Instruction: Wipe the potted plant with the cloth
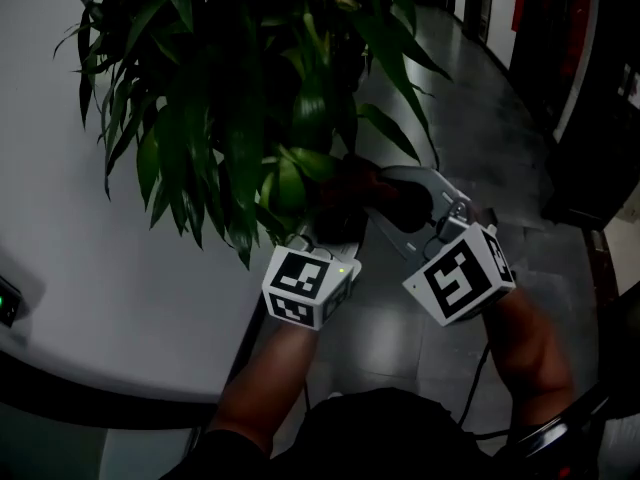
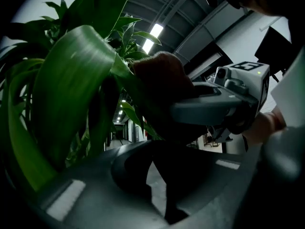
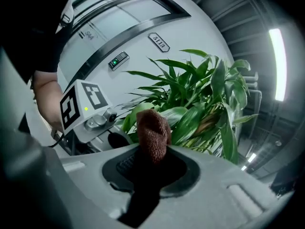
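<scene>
The head view is dim and underexposed. The plant (image 1: 230, 118) is a dark green mass, the wall (image 1: 70, 268) at left is flat grey, and only the far floor (image 1: 470, 138) carries a soft sheen. In the left gripper view, ceiling lights (image 2: 151, 37) glare far off and brighten the foliage at left. The leaf (image 2: 143, 109) pinched in the left gripper (image 2: 159, 151) sinks into near-black shadow. The right gripper view is brighter: a strip light (image 3: 276, 63) flares at right, the cloth (image 3: 153, 132) clamped in the right gripper (image 3: 150, 161) looks sharp, and the near casing is soft. Both gripper views bend and blacken at the corners.
</scene>
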Available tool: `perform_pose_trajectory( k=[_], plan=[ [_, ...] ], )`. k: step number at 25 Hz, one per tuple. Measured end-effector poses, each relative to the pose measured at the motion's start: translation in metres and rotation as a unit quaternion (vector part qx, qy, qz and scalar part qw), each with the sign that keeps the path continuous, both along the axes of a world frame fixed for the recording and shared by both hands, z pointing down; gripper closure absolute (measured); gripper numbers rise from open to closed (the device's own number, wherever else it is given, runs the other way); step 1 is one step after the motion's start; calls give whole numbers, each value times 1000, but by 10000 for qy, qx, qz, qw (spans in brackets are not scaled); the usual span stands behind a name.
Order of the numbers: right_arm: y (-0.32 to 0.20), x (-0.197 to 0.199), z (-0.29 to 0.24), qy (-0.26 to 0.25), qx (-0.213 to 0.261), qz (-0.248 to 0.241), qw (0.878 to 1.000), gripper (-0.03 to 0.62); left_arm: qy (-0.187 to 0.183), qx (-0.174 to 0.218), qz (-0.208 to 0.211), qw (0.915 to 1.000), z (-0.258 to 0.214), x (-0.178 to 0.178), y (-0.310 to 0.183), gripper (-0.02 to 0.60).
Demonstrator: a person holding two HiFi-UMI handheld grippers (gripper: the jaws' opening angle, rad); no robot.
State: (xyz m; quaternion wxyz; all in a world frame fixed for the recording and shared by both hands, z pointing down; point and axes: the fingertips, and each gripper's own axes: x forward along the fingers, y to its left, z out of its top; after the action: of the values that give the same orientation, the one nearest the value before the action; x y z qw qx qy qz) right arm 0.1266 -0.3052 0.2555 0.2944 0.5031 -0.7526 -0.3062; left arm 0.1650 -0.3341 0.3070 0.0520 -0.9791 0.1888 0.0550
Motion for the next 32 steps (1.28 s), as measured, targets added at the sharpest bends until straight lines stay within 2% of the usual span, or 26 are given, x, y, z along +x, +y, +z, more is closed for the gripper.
perform_pose_trajectory(
  k=[6, 10, 17, 24, 28, 32],
  plan=[
    [12, 19, 27, -104, -208, -111, 9997, 533, -42, -95, -259, 9996, -5, -1, 2, 564],
    [18, 31, 43, -76, -311, -66, 9995, 533, -113, -29, -308, 9995, -4, -1, 0, 565],
    [26, 49, 73, -237, -577, 13, 9981, 533, -261, -146, -347, 9990, 4, -4, -1, 565],
    [57, 64, 91, 1, -942, -2, 9956, 533, -196, -304, -354, 9987, 7, -11, -4, 563],
    [78, 55, 60, -177, -870, -264, 9957, 533, -209, -264, -424, 9985, 6, -13, -7, 563],
    [71, 28, 7, -816, -283, -673, 9940, 533, -188, -248, -515, 9982, 3, -15, -13, 564]
  ],
)
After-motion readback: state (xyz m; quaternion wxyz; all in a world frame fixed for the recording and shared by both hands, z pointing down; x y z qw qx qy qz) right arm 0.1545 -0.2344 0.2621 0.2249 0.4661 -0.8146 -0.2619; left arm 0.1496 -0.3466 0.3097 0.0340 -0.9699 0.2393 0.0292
